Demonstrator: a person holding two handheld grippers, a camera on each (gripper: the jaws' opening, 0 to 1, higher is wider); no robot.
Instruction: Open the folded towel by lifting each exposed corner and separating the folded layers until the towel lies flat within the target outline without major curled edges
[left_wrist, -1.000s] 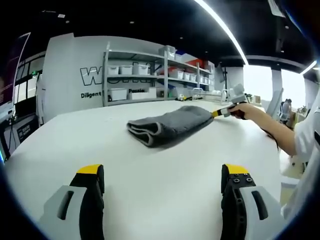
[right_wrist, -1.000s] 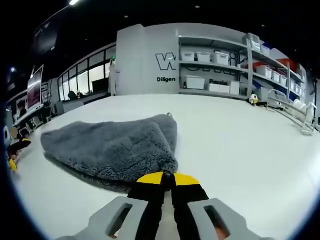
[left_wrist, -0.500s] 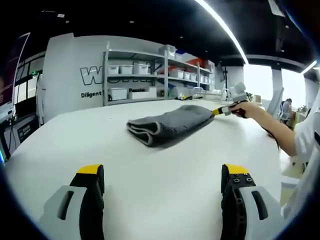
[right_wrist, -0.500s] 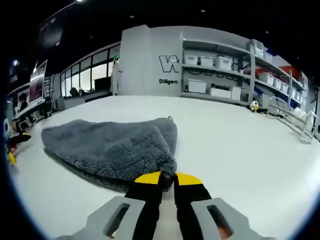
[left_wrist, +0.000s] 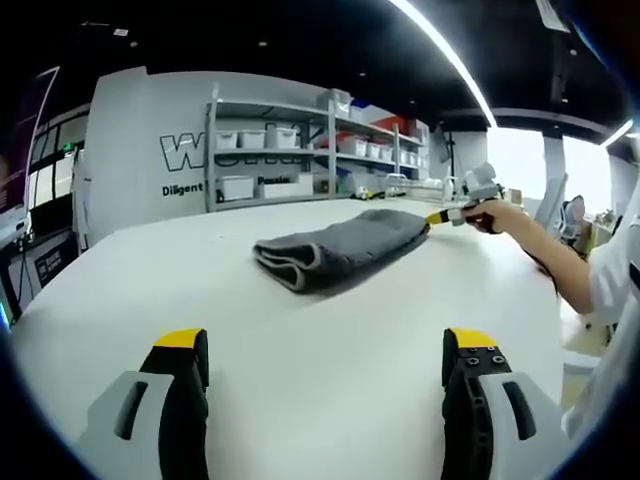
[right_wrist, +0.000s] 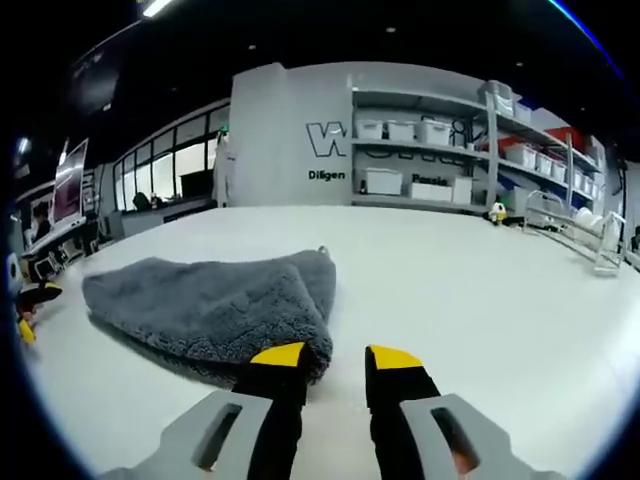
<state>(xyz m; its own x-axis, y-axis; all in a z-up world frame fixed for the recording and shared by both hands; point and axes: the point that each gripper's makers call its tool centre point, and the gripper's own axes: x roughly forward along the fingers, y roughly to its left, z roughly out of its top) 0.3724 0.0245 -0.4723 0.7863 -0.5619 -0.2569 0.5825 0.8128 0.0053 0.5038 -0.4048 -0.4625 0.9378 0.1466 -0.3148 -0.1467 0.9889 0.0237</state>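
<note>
Towel (left_wrist: 340, 247), grey and plush, lies folded at centre frame on the white bench (left_wrist: 300, 370), long axis running lower-left to upper-right. Left tongs (left_wrist: 325, 360) gape wide; right tongs (right_wrist: 335, 356) stand parted beside its corner.

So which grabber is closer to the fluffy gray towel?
The right. The right gripper sits open at the gray towel corner; the left gripper hangs back, bare white table between it and the towel.

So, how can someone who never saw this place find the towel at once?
Look at the big white table in front of the grey shelves. The towel lies on it, folded in layers. It is dark grey and fluffy, the one soft thing on that table.
</note>
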